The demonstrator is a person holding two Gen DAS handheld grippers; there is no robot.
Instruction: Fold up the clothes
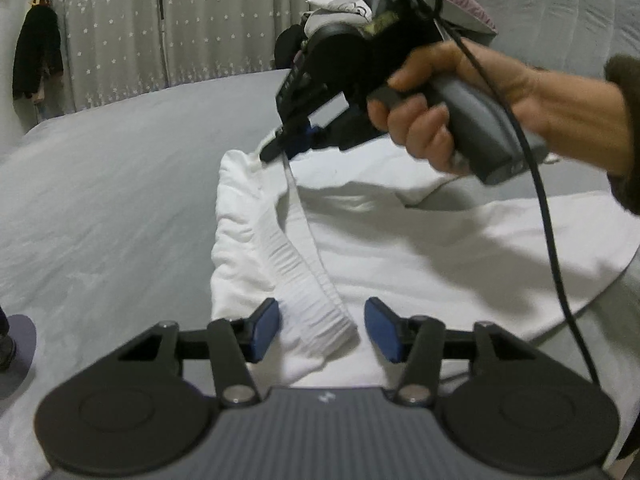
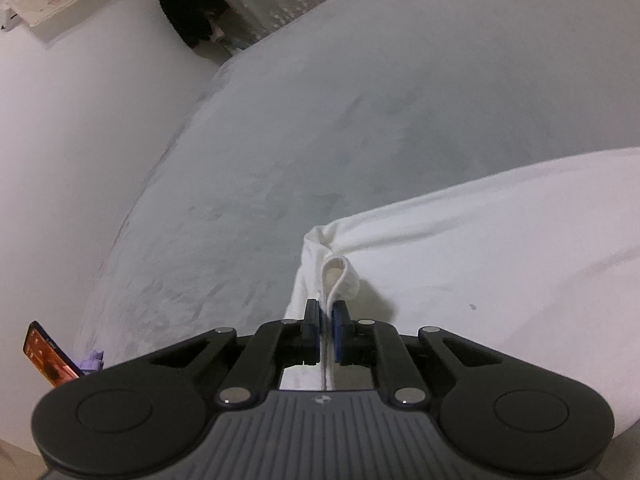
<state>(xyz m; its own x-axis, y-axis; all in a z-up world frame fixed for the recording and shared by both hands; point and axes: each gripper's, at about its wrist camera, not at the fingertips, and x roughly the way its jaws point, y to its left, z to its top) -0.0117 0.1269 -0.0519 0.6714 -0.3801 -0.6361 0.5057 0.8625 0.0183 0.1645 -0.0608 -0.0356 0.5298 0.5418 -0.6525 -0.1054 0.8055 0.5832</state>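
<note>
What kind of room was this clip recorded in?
Most likely a bedroom: a wide bed under a pale grey sheet, a pile of pillows at its far end, and star-patterned curtains behind. A white garment lies on the bed.

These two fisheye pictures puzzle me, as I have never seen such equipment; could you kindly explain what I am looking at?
A person holds a two-finger gripping tool in each hand, and each tool carries a camera looking forward along its fingers.

The left camera shows the left gripper, open, with a ribbed band of a white garment lying between its blue pads. Ahead, a hand holds the right gripper, which is pinching the garment's edge.

The right camera shows that same right gripper from behind, shut on the white fabric.

The garment lies on a bed with a grey sheet. A dark coat hangs on the wall.
</note>
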